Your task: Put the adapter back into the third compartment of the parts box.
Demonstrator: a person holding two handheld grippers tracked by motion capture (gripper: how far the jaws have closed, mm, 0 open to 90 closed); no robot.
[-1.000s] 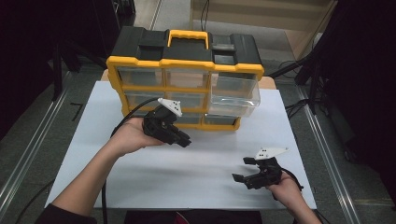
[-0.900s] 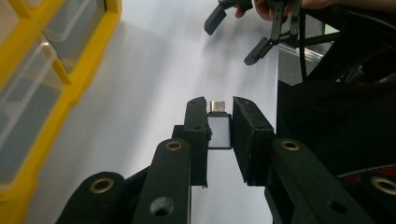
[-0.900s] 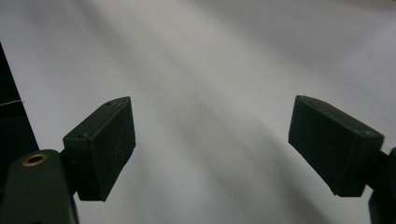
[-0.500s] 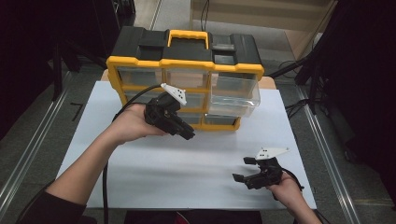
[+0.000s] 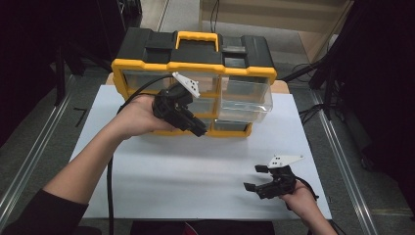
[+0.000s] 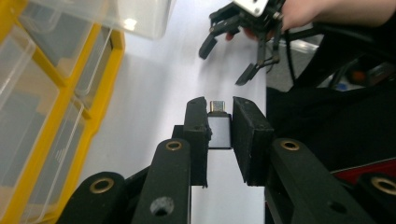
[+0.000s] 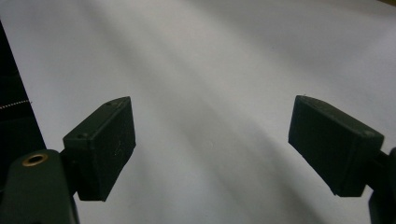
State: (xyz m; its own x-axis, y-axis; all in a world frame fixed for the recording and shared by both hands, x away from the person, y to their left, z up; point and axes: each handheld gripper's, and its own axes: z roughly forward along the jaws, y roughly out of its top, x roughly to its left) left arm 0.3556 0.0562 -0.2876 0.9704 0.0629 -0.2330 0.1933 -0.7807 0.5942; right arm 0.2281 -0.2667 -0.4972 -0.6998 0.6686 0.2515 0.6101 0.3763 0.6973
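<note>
**A:** How many tools are on the table, and what is each doing?

**B:** Two black two-jaw grippers, one per hand. The left gripper (image 5: 198,131) is raised in front of the yellow-and-black plastic organiser box (image 5: 147,66), its jaws pinched onto one small silver metal adapter with a plug tip (image 6: 218,127). The right gripper (image 5: 255,177) sits low near the front right of the white table sheet (image 5: 147,166), jaws spread wide with only bare sheet between them.

**A:** And the box — how many drawers?

**B:** From the high view I can tell several clear plastic drawers set in yellow framing, but the left hand covers part of the front, so I can't give an exact count. One large clear drawer (image 5: 244,100) at the right is pulled out towards the person. There is a single yellow carry handle (image 5: 197,36) on top.

**A:** What does the adapter look like?

**B:** A short, flat-sided silver block with a narrower metal plug end poking out beyond the jaw tips. In the left gripper view it stands between the two pads — gripped on its side faces, plug end pointing away from the hand, held above the sheet just beside the box's lower drawers.
</note>
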